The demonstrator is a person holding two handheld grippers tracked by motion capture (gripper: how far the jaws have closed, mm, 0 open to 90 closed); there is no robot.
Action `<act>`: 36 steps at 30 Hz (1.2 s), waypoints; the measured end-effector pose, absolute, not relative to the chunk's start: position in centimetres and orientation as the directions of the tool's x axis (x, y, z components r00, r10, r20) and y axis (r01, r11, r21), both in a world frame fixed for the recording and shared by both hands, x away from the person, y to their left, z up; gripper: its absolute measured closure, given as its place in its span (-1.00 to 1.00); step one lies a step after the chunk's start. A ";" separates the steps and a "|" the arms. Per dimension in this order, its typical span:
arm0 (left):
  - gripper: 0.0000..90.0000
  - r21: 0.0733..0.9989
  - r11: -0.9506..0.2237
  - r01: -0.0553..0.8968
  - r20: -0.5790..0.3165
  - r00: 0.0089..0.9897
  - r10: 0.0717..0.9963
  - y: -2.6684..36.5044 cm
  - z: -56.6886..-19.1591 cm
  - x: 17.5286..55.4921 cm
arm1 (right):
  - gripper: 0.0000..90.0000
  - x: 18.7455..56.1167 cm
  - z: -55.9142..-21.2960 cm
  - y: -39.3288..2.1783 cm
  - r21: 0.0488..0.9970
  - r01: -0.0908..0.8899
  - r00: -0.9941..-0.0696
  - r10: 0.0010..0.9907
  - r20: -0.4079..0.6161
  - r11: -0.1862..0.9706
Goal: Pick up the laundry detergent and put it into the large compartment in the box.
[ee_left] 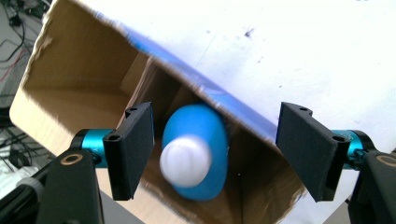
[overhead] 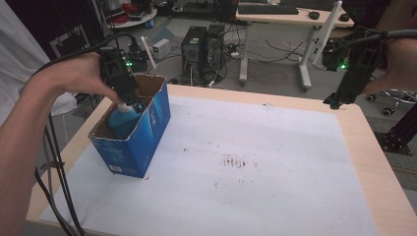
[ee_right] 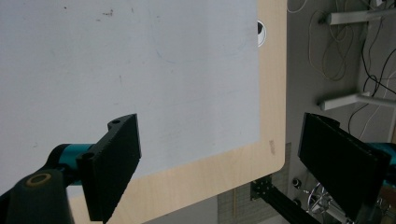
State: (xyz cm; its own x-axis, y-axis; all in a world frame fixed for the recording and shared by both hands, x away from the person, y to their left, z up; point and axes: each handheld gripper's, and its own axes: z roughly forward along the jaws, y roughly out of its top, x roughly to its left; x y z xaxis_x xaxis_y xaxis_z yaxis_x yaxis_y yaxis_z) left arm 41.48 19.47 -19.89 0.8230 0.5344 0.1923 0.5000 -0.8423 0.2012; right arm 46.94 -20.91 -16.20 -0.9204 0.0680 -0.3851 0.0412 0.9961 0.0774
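Left gripper (ee_left: 215, 154): my jaws apart over the bottle (ee_left: 198, 154), not pinching it (it stands in the box (overhead: 147, 132)).
Right gripper (ee_right: 219, 168): jaws apart, parked clear.

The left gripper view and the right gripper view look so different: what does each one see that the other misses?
Left gripper view alone: an open cardboard box with a blue bottle and its white cap inside, between the left gripper's apart jaws. Right gripper view alone: the table's wooden edge, with floor cables beyond. Shared: the white sheet and two open black jaws.
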 end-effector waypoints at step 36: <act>-0.60 0.170 -0.952 0.254 0.175 0.943 0.283 5.9 -20.3 41.4 | -0.72 46.6 -16.6 -19.0 0.070 0.023 -0.925 0.048 -0.376 0.997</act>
